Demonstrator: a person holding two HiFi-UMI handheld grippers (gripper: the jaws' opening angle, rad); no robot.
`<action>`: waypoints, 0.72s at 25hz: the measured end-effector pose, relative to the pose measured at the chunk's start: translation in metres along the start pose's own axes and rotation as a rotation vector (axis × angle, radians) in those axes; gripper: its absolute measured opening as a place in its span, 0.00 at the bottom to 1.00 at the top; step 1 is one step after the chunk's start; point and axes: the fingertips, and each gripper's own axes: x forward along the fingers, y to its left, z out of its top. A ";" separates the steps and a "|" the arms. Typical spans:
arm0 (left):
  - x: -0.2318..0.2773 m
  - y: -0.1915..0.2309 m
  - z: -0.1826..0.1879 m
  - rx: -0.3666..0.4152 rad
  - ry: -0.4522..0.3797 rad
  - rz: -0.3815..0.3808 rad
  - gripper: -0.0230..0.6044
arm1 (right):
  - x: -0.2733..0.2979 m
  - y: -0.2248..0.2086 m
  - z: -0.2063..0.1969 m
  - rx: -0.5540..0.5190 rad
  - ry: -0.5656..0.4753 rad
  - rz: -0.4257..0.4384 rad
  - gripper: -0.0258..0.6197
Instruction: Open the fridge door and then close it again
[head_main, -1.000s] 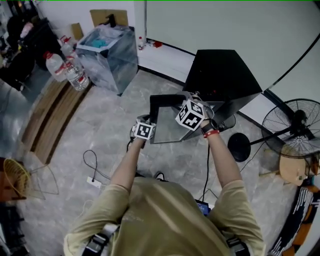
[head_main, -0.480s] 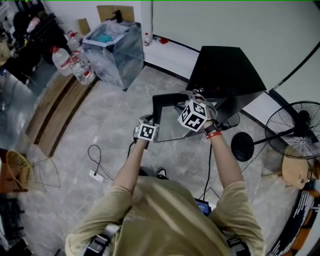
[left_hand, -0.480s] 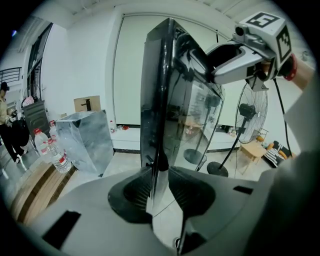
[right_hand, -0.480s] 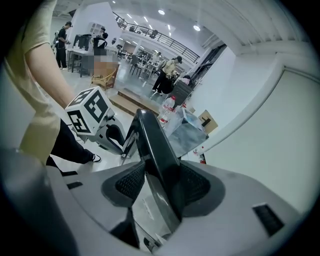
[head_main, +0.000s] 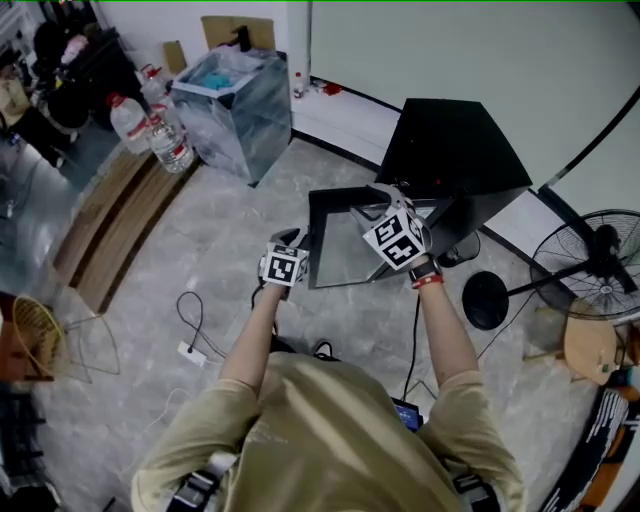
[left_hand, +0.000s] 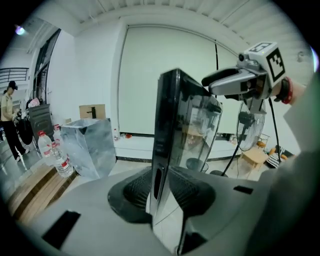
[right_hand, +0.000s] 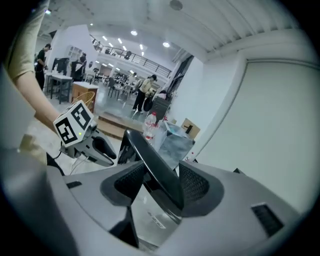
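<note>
The black-framed glass fridge door (head_main: 340, 250) is standing swung wide from the squat black fridge (head_main: 455, 150). Its free edge is being pinched between the pads of the left claw (head_main: 298, 240), while its top rim is lying loose between the jaws of the right claw (head_main: 382, 197), which have just been opening. The opening looks done; the closing swing is still waiting. A black pedestal fan (head_main: 590, 265) is standing beyond the right claw.
</note>
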 end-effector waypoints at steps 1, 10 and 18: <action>-0.009 0.004 0.005 -0.004 -0.023 0.010 0.22 | -0.004 -0.002 0.005 0.047 -0.031 -0.021 0.40; -0.088 0.027 0.056 -0.040 -0.230 0.112 0.22 | -0.035 -0.017 0.016 0.455 -0.236 -0.174 0.36; -0.134 0.016 0.105 -0.041 -0.389 0.128 0.17 | -0.042 0.004 0.020 0.559 -0.294 -0.205 0.23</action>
